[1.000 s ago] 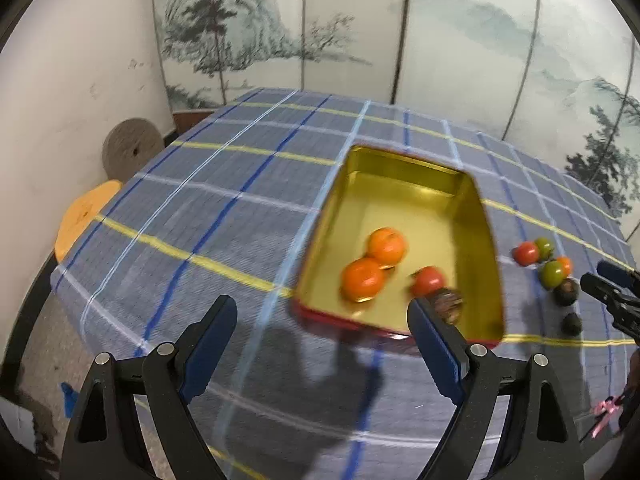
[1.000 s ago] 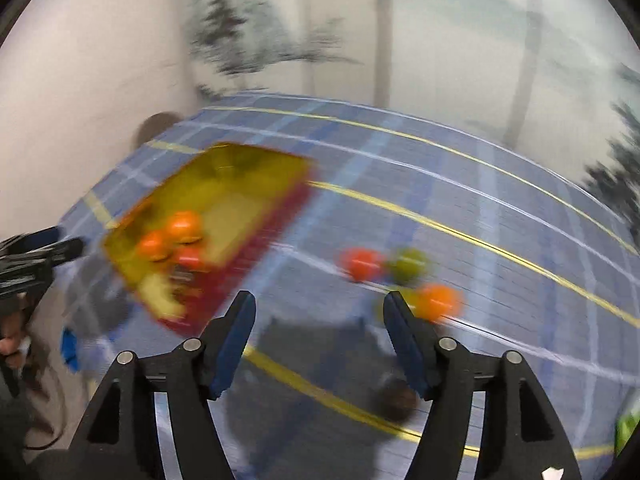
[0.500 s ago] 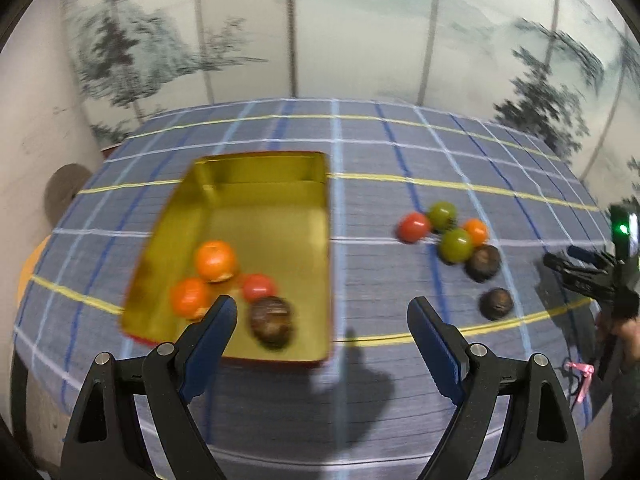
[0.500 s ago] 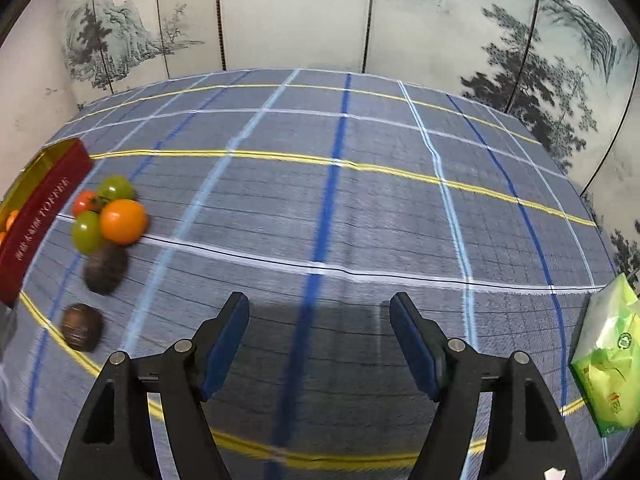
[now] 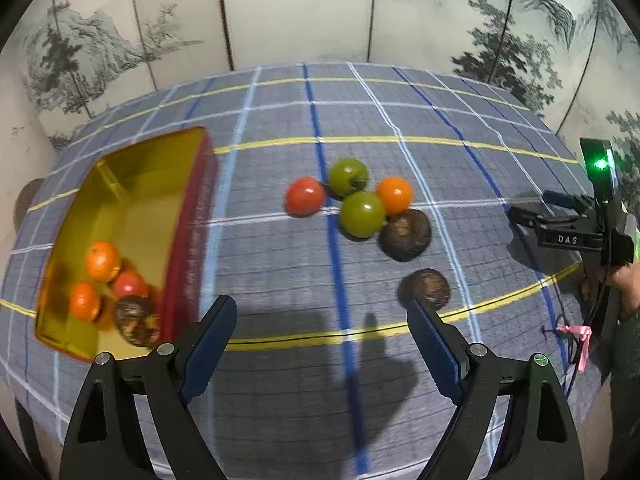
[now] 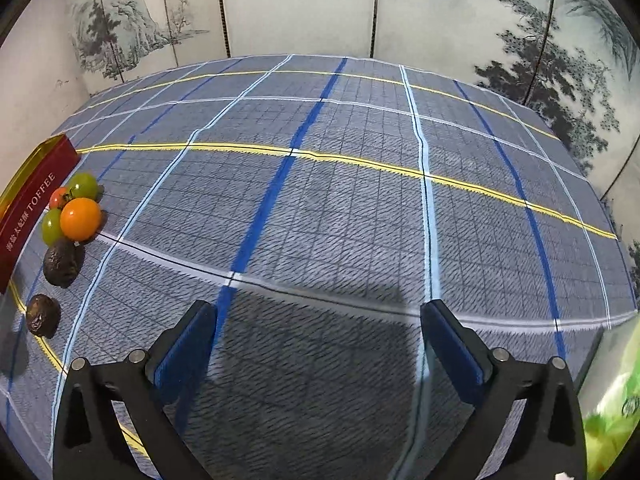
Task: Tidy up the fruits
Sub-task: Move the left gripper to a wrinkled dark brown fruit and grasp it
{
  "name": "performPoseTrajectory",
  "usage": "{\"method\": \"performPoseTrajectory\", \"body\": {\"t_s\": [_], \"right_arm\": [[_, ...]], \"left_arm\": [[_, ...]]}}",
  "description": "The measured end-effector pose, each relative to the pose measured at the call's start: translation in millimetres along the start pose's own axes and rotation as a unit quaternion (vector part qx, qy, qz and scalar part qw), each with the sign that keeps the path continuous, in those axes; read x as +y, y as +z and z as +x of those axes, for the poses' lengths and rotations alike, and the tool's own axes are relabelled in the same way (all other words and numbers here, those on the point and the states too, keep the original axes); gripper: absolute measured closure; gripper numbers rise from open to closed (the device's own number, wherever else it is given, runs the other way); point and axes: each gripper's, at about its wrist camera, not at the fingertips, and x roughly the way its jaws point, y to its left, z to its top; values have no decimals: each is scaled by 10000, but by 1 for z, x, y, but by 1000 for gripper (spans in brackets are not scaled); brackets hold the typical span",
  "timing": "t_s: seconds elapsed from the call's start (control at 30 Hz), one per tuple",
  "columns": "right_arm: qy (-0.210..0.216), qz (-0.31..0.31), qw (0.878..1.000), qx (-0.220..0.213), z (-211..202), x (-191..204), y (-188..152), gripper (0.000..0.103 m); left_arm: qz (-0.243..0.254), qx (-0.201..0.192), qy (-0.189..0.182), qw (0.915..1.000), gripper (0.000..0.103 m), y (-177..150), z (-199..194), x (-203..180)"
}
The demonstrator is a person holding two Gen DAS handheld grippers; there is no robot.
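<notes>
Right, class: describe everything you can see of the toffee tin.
The toffee tin is a lidless rectangular metal box, shiny gold inside and red outside, with pale lettering including "TOFFEE" on its long side. It sits flat on the checked cloth, left of the loose fruit. Four fruits lie in its near end. Nothing grips it.

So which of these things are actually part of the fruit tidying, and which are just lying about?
Part of the job:
- tin
- fruits in the tin
- loose fruits on the cloth
- left gripper
- right gripper, opening, nothing between its jaws

Lying about:
- green packet
- painted screen
</notes>
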Motion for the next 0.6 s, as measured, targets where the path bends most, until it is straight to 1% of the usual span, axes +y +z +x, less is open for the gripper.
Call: {"method": "performPoseTrajectory", "body": {"t_s": [0.3,0.43,0.6], "right_arm": [[58,-63,10000,3,1,-4,1,0],[57,-63,10000,4,1,-4,1,0],[57,-62,10000,4,1,-4,1,0]], "left_arm": [[1,122,-190,9997,16,7,24,-26],[-5,121,-192,9997,16,9,29,-30],[39,243,-240,9994,16,9,38,-35]]}}
